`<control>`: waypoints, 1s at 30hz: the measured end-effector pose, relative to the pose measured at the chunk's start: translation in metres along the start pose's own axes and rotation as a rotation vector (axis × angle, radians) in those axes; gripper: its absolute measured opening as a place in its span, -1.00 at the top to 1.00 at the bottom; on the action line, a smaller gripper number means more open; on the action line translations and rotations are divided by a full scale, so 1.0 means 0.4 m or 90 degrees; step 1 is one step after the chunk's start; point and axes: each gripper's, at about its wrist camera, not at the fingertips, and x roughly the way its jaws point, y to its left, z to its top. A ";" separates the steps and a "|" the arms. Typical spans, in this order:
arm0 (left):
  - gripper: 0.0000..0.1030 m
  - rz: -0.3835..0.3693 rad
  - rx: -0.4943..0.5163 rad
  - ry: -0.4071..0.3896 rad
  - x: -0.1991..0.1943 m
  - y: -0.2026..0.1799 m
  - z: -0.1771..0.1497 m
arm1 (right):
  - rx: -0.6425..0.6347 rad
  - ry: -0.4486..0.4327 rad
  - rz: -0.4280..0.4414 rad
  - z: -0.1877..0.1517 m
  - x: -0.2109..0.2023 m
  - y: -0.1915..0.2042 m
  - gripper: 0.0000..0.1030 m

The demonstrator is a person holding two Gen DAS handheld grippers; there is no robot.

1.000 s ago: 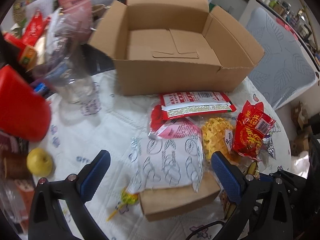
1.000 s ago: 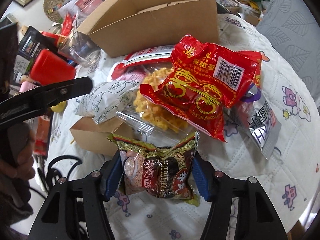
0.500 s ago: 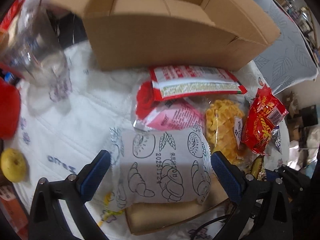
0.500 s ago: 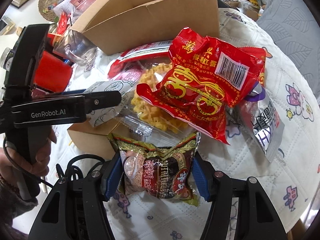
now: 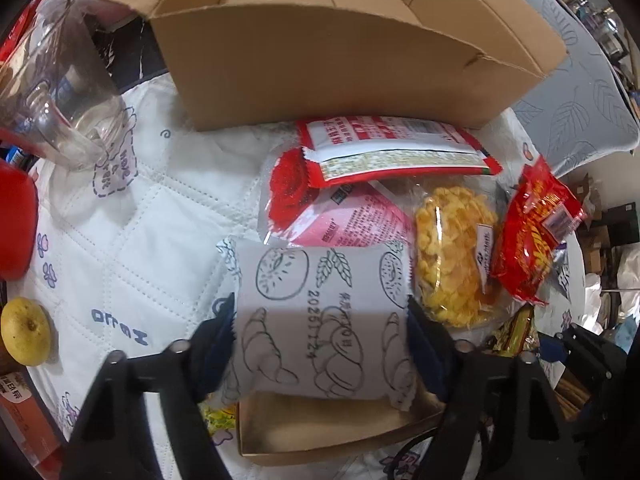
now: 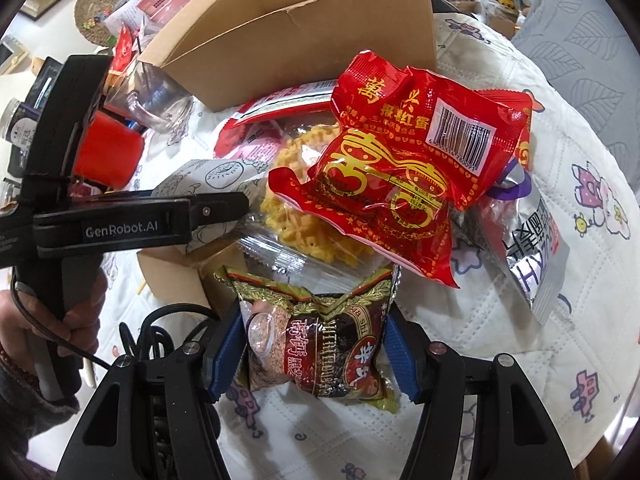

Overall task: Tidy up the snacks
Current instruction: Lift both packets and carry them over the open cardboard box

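My left gripper (image 5: 320, 340) is shut on a white bread packet (image 5: 320, 312) printed with croissant drawings, which lies on a small flat cardboard box (image 5: 332, 428). My right gripper (image 6: 316, 340) is shut on a dark brown snack bag (image 6: 316, 344) just above the tablecloth. The open cardboard box (image 5: 340, 52) stands at the far side. Before it lie a red-and-white packet (image 5: 392, 148), a pink packet (image 5: 344, 220), a clear bag of yellow waffles (image 5: 452, 264) and a red snack bag (image 6: 404, 172). The left gripper also shows in the right wrist view (image 6: 224, 208).
A glass mug (image 5: 64, 100), a red cup (image 5: 16, 220) and a yellow fruit (image 5: 26, 330) stand at the left. A silver packet (image 6: 532, 236) lies at the right on the quilted tablecloth (image 5: 132, 216). A grey cushioned chair (image 5: 580, 100) is beyond the table edge.
My left gripper moved forward over the bread packet and closed on its sides. My right gripper has stayed shut on the dark snack bag, nearly still.
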 end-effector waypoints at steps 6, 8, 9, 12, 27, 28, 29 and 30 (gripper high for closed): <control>-0.34 0.002 -0.005 -0.018 -0.042 -0.010 -0.018 | -0.002 -0.011 0.001 -0.015 -0.017 0.003 -0.22; -0.33 0.006 -0.004 -0.027 -0.064 -0.019 -0.029 | 0.003 -0.016 0.003 -0.019 -0.027 0.002 -0.22; -0.33 0.007 -0.003 -0.028 -0.079 -0.023 -0.035 | 0.004 -0.018 0.005 -0.021 -0.031 0.002 -0.22; -0.33 0.015 -0.006 -0.033 -0.113 -0.019 -0.034 | 0.004 -0.030 0.007 -0.029 -0.048 0.001 -0.22; -0.33 0.019 -0.028 -0.089 -0.275 -0.051 -0.156 | -0.039 -0.095 0.015 -0.072 -0.187 0.033 -0.22; -0.33 0.020 -0.029 -0.092 -0.285 -0.063 -0.164 | -0.045 -0.099 0.014 -0.074 -0.197 0.036 -0.22; -0.33 0.020 -0.031 -0.096 -0.294 -0.068 -0.170 | -0.052 -0.105 0.013 -0.075 -0.209 0.038 -0.22; -0.33 0.021 -0.032 -0.102 -0.307 -0.074 -0.178 | -0.056 -0.109 0.012 -0.074 -0.216 0.041 -0.22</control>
